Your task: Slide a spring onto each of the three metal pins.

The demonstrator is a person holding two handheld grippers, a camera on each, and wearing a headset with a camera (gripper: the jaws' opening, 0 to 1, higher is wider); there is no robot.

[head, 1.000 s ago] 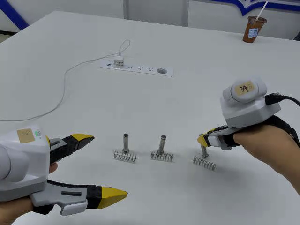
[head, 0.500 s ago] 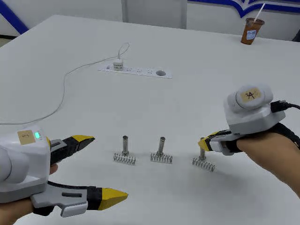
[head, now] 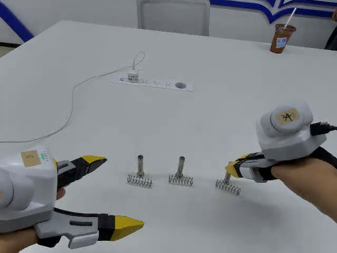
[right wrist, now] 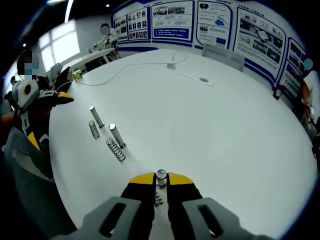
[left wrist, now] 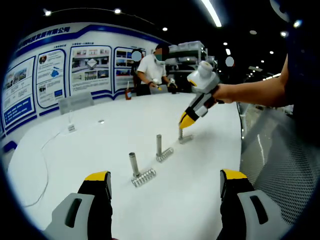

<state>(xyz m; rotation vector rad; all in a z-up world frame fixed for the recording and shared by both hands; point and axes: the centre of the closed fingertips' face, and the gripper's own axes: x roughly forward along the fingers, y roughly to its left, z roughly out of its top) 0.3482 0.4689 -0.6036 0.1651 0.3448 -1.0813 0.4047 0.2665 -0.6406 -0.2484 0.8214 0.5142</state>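
The left pin, the middle pin and the right pin stand in a row on the desk. A spring lies at the foot of each one, so none is on yet. The right tool pinches the top of the right pin, I think to hold it steady. The right spring lies just below its tips. The left tool is wide open and holds nothing. The left spring lies near, in front of it.

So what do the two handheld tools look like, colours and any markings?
Both the left tool and right tool have pale grey-white bodies, black jaws and yellow tips. Each carries a tan sticker with a handwritten mark. The right one's top is rounded, and a black cable leaves it.
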